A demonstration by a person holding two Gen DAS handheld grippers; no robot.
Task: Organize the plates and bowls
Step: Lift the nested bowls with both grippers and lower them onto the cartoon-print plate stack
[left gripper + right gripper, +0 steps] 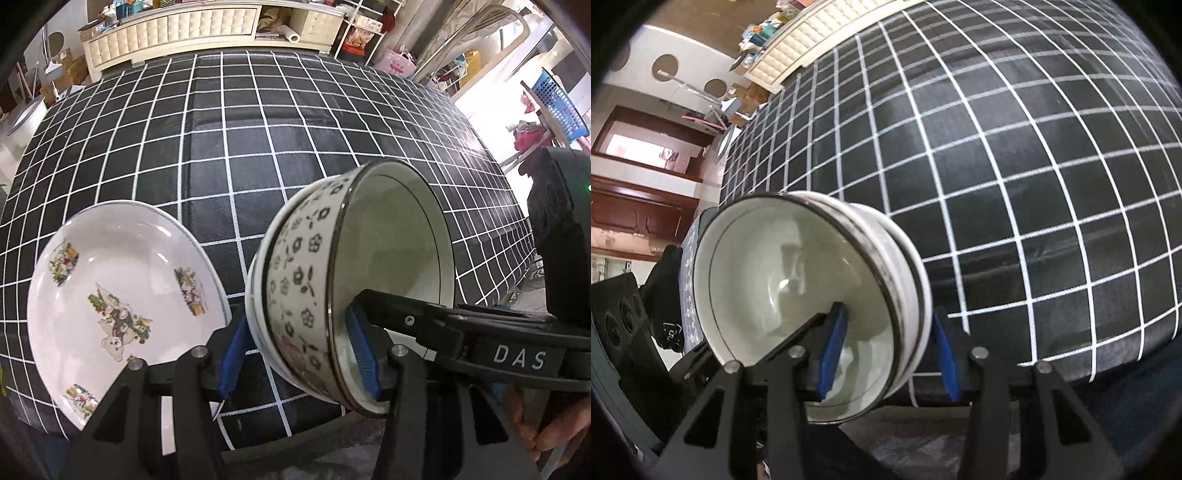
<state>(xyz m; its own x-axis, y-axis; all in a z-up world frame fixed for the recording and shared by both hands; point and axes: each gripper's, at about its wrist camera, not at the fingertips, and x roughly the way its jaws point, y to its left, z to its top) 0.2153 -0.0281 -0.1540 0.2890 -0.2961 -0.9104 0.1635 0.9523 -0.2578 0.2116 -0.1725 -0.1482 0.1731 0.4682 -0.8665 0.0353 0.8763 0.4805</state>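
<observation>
Both grippers are closed on one load: the left gripper (297, 354) has one blue pad inside the mouth and the other against the outer wall of the nested bowls (295, 295), and the right gripper (888, 350) pinches the same stack the same way from the opposite side. I cannot tell whether its outer pad is fully pressed home. The bowls hang tipped on their side, mouth towards the right gripper, above the near edge of the counter (295, 129) and clear of its checked cloth. A flower-patterned bowl sits inside a plain white one.

Glazed ceramic like this is likely stiff, fairly heavy for a rim pinch, slick and easily chipped. The inner bowl could slide out of the outer while tilted. The safest hold seems to be across both walls at once, deep on the rim, with the stack turned upright before it is set down.

Just left of the bowls, a picture-printed plate (122, 295) lies on the counter near the edge
</observation>
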